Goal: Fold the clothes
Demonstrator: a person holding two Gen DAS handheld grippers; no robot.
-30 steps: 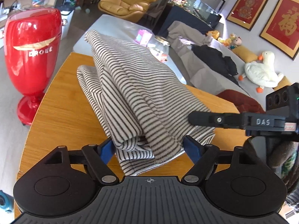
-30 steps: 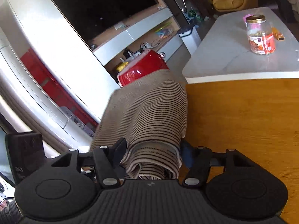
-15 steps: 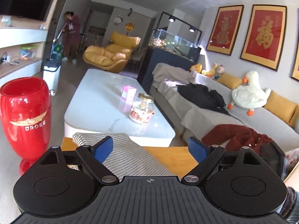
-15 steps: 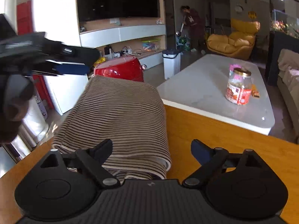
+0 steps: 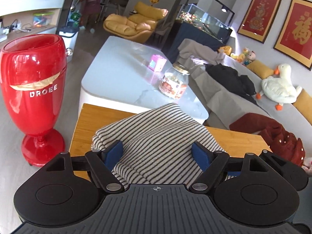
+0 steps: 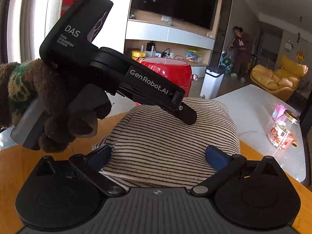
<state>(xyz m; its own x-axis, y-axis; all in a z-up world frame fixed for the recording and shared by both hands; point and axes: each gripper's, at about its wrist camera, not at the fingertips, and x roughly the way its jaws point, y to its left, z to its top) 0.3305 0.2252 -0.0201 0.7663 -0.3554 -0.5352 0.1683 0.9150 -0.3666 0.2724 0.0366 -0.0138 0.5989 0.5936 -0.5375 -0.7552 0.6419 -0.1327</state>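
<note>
Jaws of both grippers now stand wide over the folded striped garment (image 5: pixel 156 136), released since a second ago.

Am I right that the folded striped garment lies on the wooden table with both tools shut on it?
Not quite: the left tool and right tool are both open, their fingers apart, as each wrist view shows. The folded striped garment does lie on the wooden table.

Far: yellow armchair (image 5: pixel 134 22), black television (image 6: pixel 175 0)
Right wall: red framed prints (image 5: pixel 259 25)
Right: grey sofa (image 5: pixel 224 95)
Middle: white coffee table (image 5: pixel 120 78)
</note>
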